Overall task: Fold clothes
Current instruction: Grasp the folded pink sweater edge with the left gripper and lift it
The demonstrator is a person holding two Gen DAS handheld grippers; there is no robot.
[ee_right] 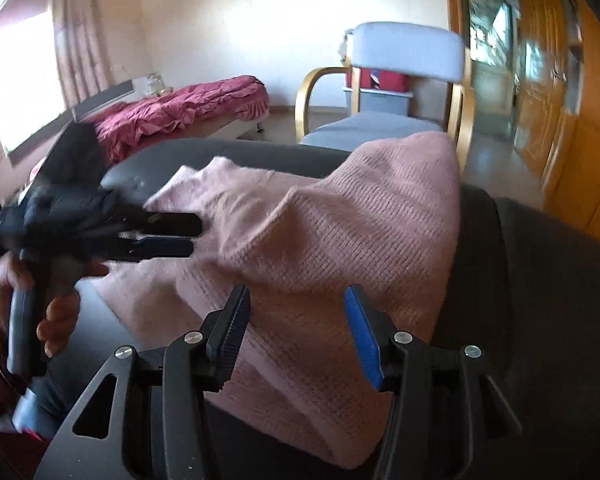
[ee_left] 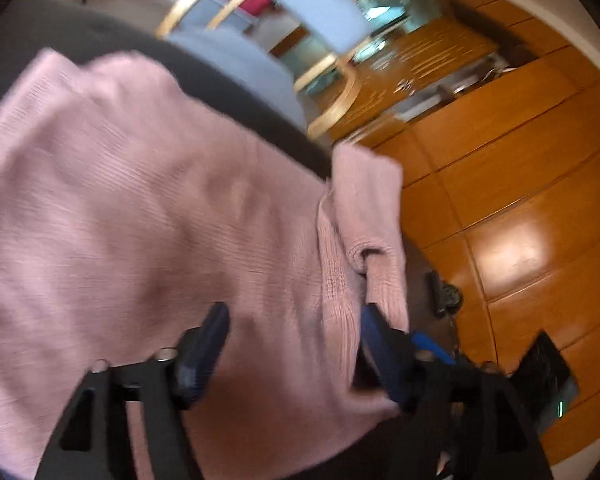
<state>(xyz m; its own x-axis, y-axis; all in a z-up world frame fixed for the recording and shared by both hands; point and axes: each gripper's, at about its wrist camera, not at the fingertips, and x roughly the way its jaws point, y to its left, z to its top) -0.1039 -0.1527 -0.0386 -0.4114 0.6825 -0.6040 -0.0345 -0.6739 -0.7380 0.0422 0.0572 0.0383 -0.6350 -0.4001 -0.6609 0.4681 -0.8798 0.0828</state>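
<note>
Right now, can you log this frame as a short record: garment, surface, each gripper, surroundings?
garment: pink knit sweater, spread out, one part raised in a fold
surface: dark grey padded top
left gripper: open, over the sweater, gripping nothing
right gripper: open, pads clear of the knit
surroundings: wooden-armed armchair behind; bed with a red cover near the window

Both grippers are matte black, angular frames with triangular cut-outs, silver screw heads and ribbed blue pads point(ee_right: 362, 336); the left gripper point(ee_right: 194, 236) has a dark pistol-style handle.
</note>
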